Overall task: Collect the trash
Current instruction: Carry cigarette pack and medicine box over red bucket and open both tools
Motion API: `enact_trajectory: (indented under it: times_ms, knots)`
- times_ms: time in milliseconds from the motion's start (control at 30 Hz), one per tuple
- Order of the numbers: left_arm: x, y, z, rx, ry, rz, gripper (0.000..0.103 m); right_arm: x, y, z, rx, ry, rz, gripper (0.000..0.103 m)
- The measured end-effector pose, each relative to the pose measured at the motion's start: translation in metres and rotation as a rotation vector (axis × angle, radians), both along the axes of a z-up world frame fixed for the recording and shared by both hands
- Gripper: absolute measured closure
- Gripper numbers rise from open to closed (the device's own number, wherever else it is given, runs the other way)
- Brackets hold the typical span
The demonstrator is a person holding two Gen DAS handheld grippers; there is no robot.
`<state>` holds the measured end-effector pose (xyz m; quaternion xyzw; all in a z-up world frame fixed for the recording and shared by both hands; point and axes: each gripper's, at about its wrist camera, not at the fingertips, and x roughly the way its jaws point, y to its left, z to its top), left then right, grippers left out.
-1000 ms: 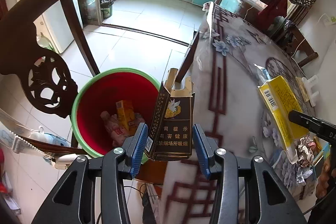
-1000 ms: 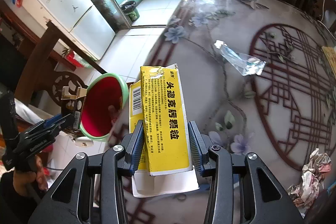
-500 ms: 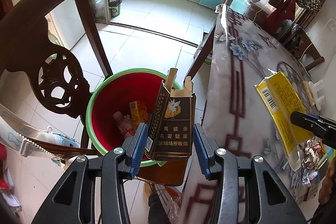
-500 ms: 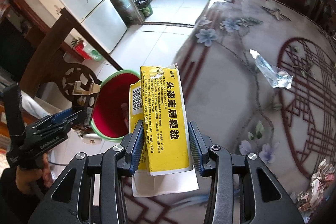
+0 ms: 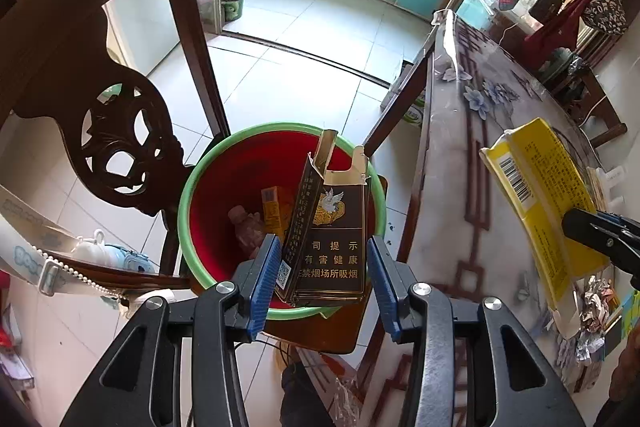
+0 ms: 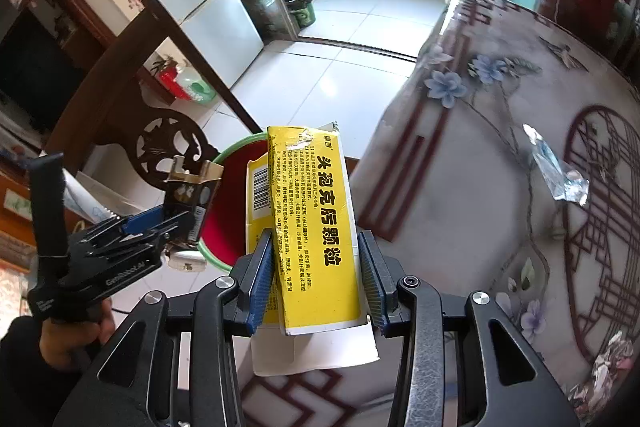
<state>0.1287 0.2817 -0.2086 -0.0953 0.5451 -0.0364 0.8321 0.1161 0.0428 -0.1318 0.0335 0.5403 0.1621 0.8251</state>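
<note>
My left gripper [image 5: 322, 277] is shut on a dark brown cigarette pack [image 5: 330, 239] with a torn open top and holds it over the near rim of a red bin with a green rim [image 5: 224, 203]. The bin holds a pink bottle [image 5: 250, 227] and an orange box [image 5: 274, 211]. My right gripper [image 6: 316, 279] is shut on a yellow medicine box [image 6: 316, 227] above the table edge, the bin [image 6: 224, 211] beyond it. The left gripper [image 6: 160, 223] with its pack also shows in the right wrist view.
A dark carved wooden chair [image 5: 100, 107] stands left of the bin. The floral-covered table [image 5: 480, 147] lies to the right, with a clear plastic wrapper [image 6: 556, 171] and crumpled foil [image 6: 608, 363] on it. White tiled floor [image 5: 300, 67] stretches toward the kitchen.
Both grippers have moved toward the bin with their boxes; the bin now sits directly behind the cigarette pack, and the yellow box has passed toward the table edge.
</note>
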Motion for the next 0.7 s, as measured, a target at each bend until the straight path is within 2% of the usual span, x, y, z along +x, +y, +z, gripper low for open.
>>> enact_trajectory:
  times_ms: [400, 700]
  knots:
    - [0.008, 0.025, -0.014, -0.002, 0.03, 0.037, 0.06, 0.013, 0.029, -0.009, -0.015, 0.019, 0.044, 0.064]
    - [0.015, 0.032, -0.026, -0.002, 0.067, 0.026, 0.06, 0.022, 0.05, -0.014, -0.025, 0.036, 0.072, 0.064]
